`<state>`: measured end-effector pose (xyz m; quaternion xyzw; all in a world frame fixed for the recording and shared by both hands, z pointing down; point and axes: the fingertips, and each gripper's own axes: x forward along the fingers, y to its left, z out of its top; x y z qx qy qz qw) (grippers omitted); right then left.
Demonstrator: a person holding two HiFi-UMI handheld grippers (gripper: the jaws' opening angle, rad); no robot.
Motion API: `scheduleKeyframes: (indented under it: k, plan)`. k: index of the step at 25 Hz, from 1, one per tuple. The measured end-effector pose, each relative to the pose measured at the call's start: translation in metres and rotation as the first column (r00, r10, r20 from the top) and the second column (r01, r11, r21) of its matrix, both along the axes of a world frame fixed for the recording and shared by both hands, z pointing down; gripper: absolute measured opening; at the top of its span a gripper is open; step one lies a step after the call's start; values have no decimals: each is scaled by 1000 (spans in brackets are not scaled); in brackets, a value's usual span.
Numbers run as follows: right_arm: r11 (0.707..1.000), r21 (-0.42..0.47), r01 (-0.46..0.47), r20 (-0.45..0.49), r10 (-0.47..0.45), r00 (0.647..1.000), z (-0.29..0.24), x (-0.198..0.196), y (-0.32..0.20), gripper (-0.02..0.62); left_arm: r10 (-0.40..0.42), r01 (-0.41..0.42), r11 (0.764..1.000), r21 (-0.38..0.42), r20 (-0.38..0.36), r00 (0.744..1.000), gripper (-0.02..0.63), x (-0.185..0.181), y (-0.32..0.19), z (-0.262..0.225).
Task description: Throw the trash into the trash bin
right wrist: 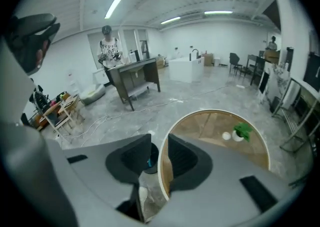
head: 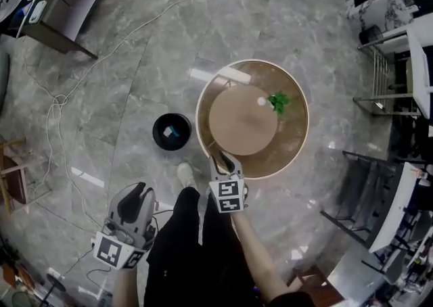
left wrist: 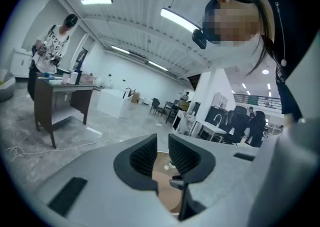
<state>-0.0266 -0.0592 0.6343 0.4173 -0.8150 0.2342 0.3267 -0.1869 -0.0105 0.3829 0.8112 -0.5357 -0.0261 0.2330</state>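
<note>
A black round trash bin [head: 171, 131] stands on the marble floor just left of a round wooden table [head: 291, 143]; something blue and white lies inside it. On the table sit a small white ball-like thing [head: 262, 101] and a green plant [head: 278, 102]. My right gripper [head: 225, 159] hovers at the table's near edge, open, with nothing between its jaws. In the right gripper view [right wrist: 159, 153] the bin [right wrist: 151, 160] shows through the gap. My left gripper [head: 137, 192] is lower left over the floor, open and empty [left wrist: 162, 148].
Cables [head: 57, 99] trail over the floor at left. A dark desk [head: 61, 11] stands upper left, with a person [right wrist: 107, 46] beside it. Metal racks and white furniture [head: 396, 62] line the right side. My own legs and a shoe [head: 185, 174] are below.
</note>
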Motion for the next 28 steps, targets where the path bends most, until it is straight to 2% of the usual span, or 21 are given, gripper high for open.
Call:
scheduleKeyframes:
  k: [2, 4, 6, 9, 14, 18, 24, 28]
  plan:
    - [996, 53, -65, 4, 65, 998, -28, 27, 12, 101, 43, -44, 999, 12, 32, 999, 74, 12, 3, -4]
    - [985, 98, -139, 51, 135, 990, -58, 53, 27, 61, 64, -64, 998, 13, 50, 997, 72, 28, 7, -8]
    - [969, 121, -217, 139, 200, 970, -90, 78, 42, 37, 73, -74, 997, 12, 60, 996, 71, 47, 8, -13]
    - [935, 154, -320, 298, 264, 917, -143, 113, 66, 5, 83, -86, 996, 31, 83, 993, 67, 78, 13, -25]
    - [883, 217, -416, 488, 270, 830, -232, 170, 121, 3, 126, -134, 989, 62, 122, 984, 54, 138, 47, -50]
    - [852, 268, -450, 567, 238, 789, -288, 211, 161, 3, 140, -153, 984, 86, 137, 981, 39, 179, 82, -69]
    - [779, 409, -475, 580, 180, 795, -360, 249, 191, 3, 175, -213, 960, 182, 207, 963, 21, 222, 117, -111]
    - [732, 511, -450, 493, 179, 851, -388, 258, 203, 3, 173, -232, 939, 255, 234, 957, 17, 237, 130, -138]
